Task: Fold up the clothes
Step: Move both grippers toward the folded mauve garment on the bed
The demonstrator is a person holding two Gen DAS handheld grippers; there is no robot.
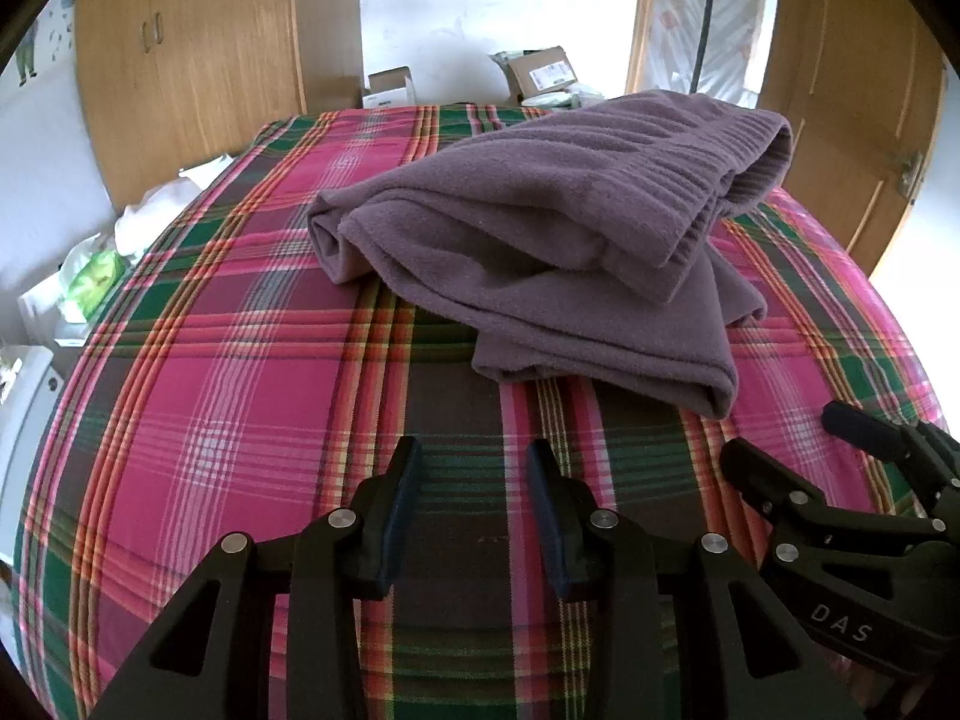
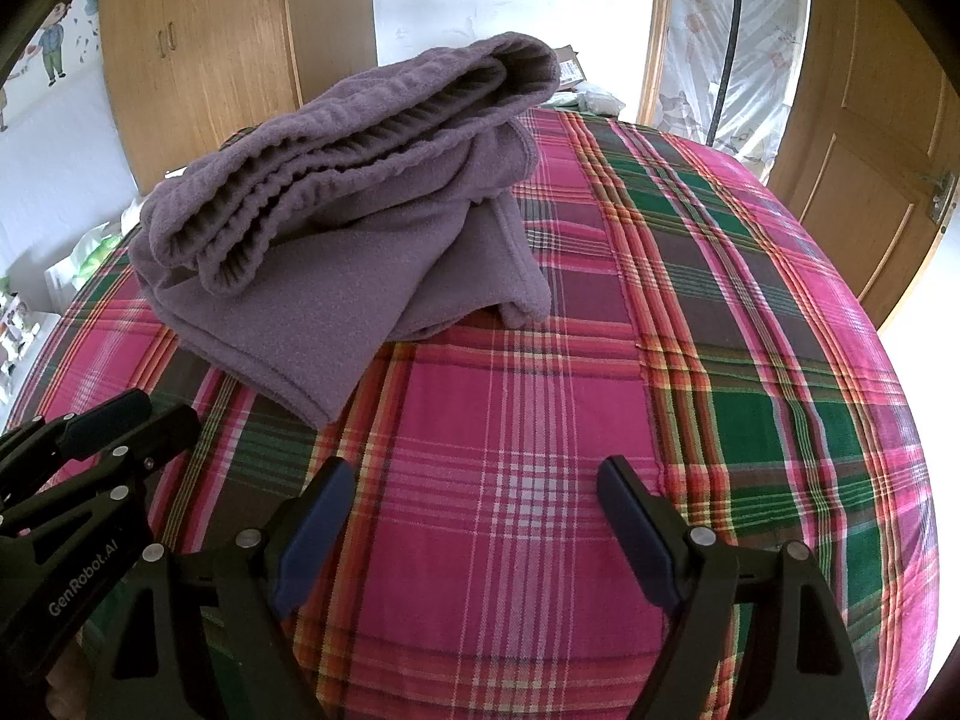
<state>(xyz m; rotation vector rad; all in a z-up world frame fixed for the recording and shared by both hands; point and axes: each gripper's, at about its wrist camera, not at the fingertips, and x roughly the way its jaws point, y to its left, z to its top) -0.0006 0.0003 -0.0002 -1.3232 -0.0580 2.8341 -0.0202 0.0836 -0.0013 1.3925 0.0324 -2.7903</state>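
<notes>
Both tools gape empty over the plaid bed (image 1: 240, 372): left tool (image 1: 474, 456), right tool (image 2: 474, 474). Purple garment (image 2: 336, 228) lies at eleven o'clock in the right view, whose ribbed opening the left view hides.

A purple fleece garment (image 1: 540, 252) is seen lying folded in a loose bundle on a plaid bedcover (image 1: 240, 396), toward the far side of it. Several layers are stacked unevenly. A ribbed, gathered band (apparently an elastic waistband) (image 2: 360, 150) is laid across the top, its open end raised at the far side. A flat lower layer is spread toward the near side, ending in a rounded, doubled corner (image 1: 714, 390). At the left, the fabric is rolled into a soft fold (image 1: 330, 240).
</notes>
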